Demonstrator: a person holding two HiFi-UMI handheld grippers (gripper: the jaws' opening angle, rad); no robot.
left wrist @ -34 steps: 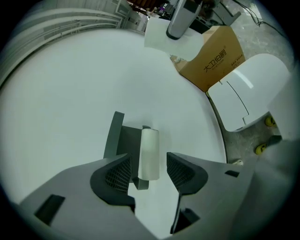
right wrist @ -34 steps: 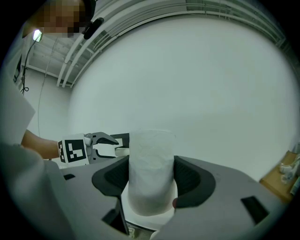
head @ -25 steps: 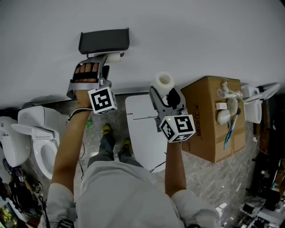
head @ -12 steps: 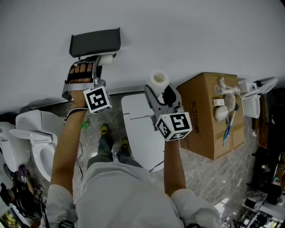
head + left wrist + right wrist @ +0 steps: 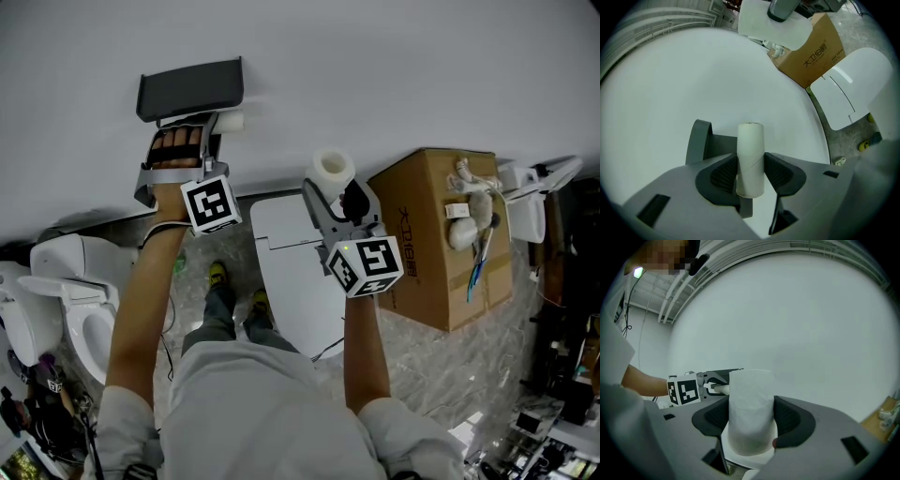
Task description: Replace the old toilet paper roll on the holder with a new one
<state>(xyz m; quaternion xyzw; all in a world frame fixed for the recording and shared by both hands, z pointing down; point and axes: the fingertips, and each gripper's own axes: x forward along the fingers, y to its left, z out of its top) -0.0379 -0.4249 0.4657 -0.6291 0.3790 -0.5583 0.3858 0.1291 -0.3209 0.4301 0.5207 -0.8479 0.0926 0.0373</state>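
Two claws are busy. The left claw (image 5: 750, 174) is closed on the old tube (image 5: 750, 145), with one pad on each side. The tube sits right at the dark holder (image 5: 190, 87) on the wall. I cannot tell if it is free of the holder yet.

To do this well, I think the tube should slide out sideways in a straight line. The squeeze should be soft so the thin card does not crush.

The left arm is stretched out to the wall, and its claw tips down a little. The right claw (image 5: 751, 423) grips the new roll (image 5: 751, 397), which stands up, well away from the holder, above the toilet lid (image 5: 291, 267). That arm is bent, and its claw sits almost flat.
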